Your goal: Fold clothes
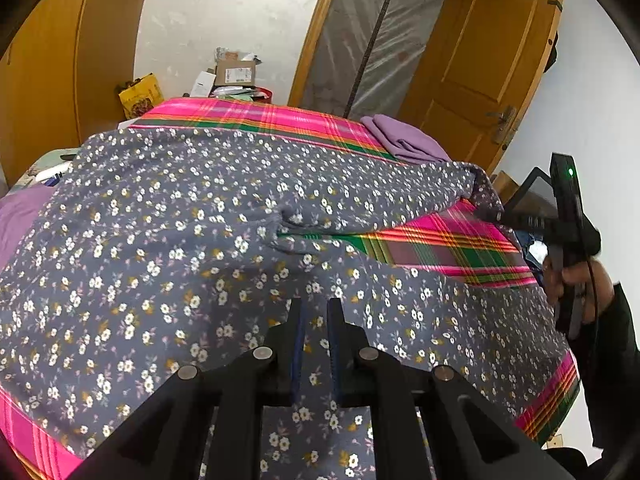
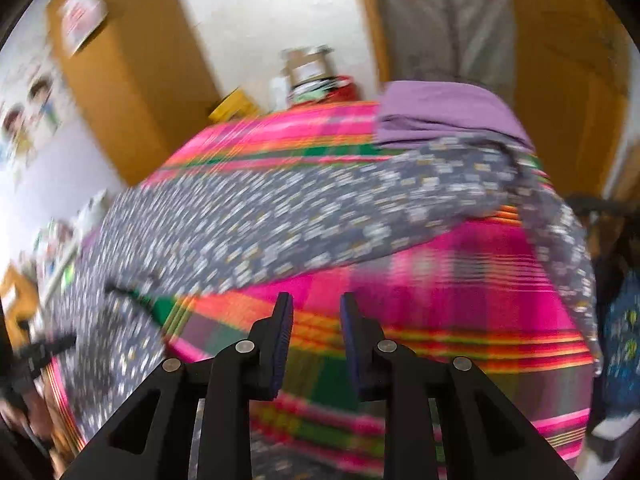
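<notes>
The grey floral garment lies spread across the bed's pink plaid sheet, one sleeve stretched toward the right edge near the purple folded cloth. The left hand-held gripper hangs directly over the garment's near hem, its jaws narrow, with floral fabric showing in the gap; whether the pads pinch it cannot be told. The right hand-held gripper is over bare plaid sheet just beside the sleeve, jaws parted and holding nothing — in the left wrist view it shows at the right edge, its tip at the sleeve's cuff. Counted: 1 floral garment, 2 hand-held grippers, 1 purple folded cloth. A cardboard box beyond the bed carries a label — too small to read.
</notes>
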Demonstrator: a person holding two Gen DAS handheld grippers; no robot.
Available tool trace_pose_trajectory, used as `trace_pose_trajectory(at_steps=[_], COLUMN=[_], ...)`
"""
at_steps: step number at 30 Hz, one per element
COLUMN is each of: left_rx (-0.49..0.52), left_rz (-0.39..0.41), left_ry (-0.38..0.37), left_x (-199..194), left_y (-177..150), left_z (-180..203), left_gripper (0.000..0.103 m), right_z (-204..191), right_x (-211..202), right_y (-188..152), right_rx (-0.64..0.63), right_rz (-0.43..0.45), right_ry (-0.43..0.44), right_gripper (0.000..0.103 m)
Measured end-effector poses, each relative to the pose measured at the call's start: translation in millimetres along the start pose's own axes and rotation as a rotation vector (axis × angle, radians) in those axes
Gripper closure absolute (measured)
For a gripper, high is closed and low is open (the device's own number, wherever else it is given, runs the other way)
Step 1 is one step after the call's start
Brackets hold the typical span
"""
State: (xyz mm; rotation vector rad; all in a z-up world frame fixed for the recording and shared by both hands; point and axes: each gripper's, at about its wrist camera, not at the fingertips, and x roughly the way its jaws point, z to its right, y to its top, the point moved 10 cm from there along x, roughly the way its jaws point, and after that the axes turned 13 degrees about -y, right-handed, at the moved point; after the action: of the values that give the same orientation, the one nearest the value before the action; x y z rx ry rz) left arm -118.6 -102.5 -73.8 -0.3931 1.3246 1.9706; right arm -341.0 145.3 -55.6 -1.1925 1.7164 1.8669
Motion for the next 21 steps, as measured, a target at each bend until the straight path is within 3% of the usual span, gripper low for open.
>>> trace_pose_trajectory(at_steps=[2,11,15,21], left_rx=[-0.008,-0.025,-0.029,-0.028], left_rz=[-0.006,-0.02,-0.033,-0.043], left_ry=[-0.005,-0.009,-0.012,-0.011], left_x=[2.0,9.2,15.7,21.6], left_y=[-2.8,-5.5,-5.6,-4.5], left_z=[-0.9,-4.9,-4.4,-3.0], left_gripper=[0.093,0.093,0.093,0.093], right_z=[33.7,137.7,150.1,154.6], right_x=[5.0,18.8,28.9,19.1], right_y=[8.4,14.2,10.8,25.7], right_rx=[0.071,0.072,0.031,-0.024], right_rz=[0.003,0.023,0.015,0.099], right_ry=[-0.046,-0.265,-0.308,-0.342], right_gripper=[0.076,0.075,0.075,0.075])
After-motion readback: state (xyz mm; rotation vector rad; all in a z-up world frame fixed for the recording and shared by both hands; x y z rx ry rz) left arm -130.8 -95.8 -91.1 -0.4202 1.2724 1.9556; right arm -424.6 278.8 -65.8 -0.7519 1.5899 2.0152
